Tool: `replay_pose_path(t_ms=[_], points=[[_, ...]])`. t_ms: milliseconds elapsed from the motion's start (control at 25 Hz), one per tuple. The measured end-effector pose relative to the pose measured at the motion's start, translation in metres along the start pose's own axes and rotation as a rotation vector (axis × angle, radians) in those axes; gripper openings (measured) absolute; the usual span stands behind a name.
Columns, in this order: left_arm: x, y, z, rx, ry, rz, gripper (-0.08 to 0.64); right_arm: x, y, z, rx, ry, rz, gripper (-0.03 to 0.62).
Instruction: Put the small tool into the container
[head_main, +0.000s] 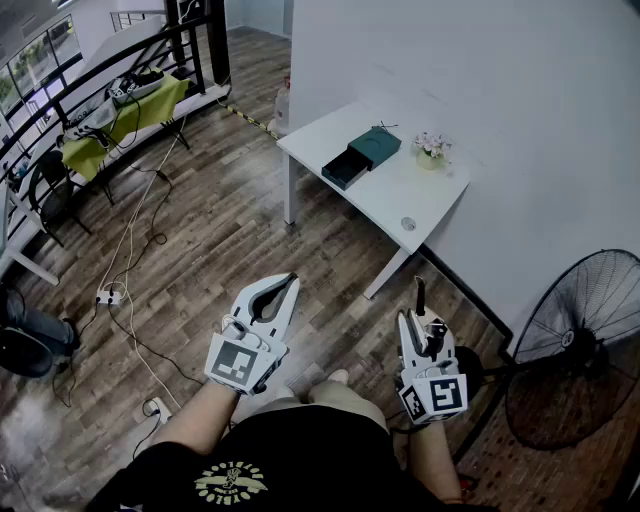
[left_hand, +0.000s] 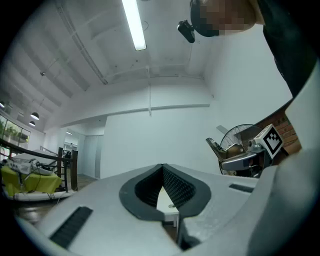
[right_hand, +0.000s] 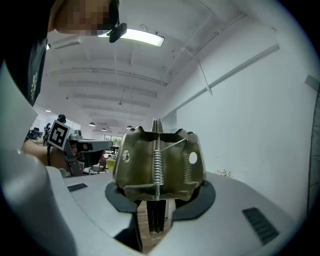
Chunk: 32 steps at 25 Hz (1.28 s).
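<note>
A dark green box (head_main: 360, 157) with its drawer pulled out sits on a white table (head_main: 400, 195) some distance ahead. My right gripper (head_main: 421, 322) is shut on the small tool (head_main: 420, 296), whose dark end sticks up past the jaws. In the right gripper view the tool (right_hand: 157, 162) is a brass-coloured metal piece with a spring, clamped between the pads of the right gripper (right_hand: 159, 202). My left gripper (head_main: 290, 282) is held at waist height with its tips together and nothing in it. In its own view, the left gripper (left_hand: 163, 167) points toward the far wall.
A small flower pot (head_main: 431, 150) and a round cap (head_main: 408, 224) share the table. A standing fan (head_main: 580, 345) is close on the right. Cables and a power strip (head_main: 108, 296) lie on the wooden floor at left, near a yellow-green covered table (head_main: 120, 115) by the railing.
</note>
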<state>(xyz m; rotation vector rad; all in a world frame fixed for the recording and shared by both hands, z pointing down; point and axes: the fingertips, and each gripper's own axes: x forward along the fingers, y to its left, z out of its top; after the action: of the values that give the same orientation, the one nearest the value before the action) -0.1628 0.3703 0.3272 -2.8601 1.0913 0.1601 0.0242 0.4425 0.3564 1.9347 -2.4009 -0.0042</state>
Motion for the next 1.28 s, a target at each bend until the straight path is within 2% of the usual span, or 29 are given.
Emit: replay_pose_path(t_ms=[240,320,560,720,1280], points=[[0.004,0.011,-0.005,0.023,0.038,0.009,0.006,0.006,0.008,0.002,-0.013,0.0,0.007,0.126],[0.009,0.016,-0.008,0.034,0.051,0.022,0.006,0.013,0.002,0.0,-0.012,-0.002,-0.008,0.127],[0.031,0.041,-0.015,0.069,0.015,0.057,0.006,0.036,-0.027,-0.011,-0.022,-0.001,-0.096,0.127],[0.045,0.057,-0.019,0.061,0.018,0.082,0.006,0.054,-0.049,-0.014,-0.02,0.004,-0.127,0.127],[0.129,0.08,-0.064,0.035,0.088,0.09,0.006,0.128,-0.111,-0.038,0.02,0.051,-0.066,0.129]])
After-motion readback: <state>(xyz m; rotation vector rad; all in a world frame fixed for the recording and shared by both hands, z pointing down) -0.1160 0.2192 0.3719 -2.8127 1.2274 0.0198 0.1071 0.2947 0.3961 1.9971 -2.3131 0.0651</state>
